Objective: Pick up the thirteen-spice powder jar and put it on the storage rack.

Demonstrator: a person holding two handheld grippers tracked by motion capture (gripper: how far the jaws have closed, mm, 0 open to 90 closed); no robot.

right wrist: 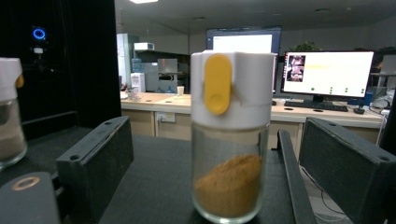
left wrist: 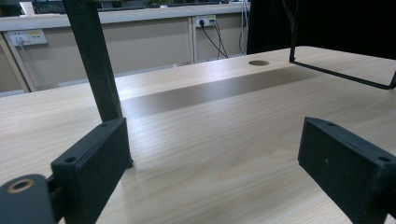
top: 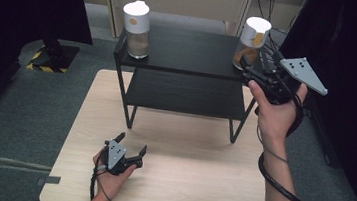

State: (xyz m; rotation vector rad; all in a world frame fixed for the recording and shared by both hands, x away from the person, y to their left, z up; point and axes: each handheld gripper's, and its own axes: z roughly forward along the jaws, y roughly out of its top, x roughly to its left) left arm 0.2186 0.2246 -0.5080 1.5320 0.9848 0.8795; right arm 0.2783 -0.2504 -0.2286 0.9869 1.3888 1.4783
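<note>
Your right gripper (right wrist: pixel 210 154) straddles a spice jar (right wrist: pixel 232 135).
Its jaws stand released, apparently not touching the glass; your left gripper (top: pixel 130 148) rests spread on the table (top: pixel 183 181).

My table (top: pixel 167 190) is evenly lit from above, and the rack (top: pixel 186 56) lays a soft shadow band across it — dark curtains swallow both sides. Past my right tongs, bright monitors (right wrist: pixel 327 72) glare — the spice jar (right wrist: pixel 231 135) looks slightly soft, everything grainy.

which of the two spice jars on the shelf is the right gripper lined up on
The right-hand jar with orange-brown powder sits between the open right gripper; the other jar stands at the shelf's left end.
</note>
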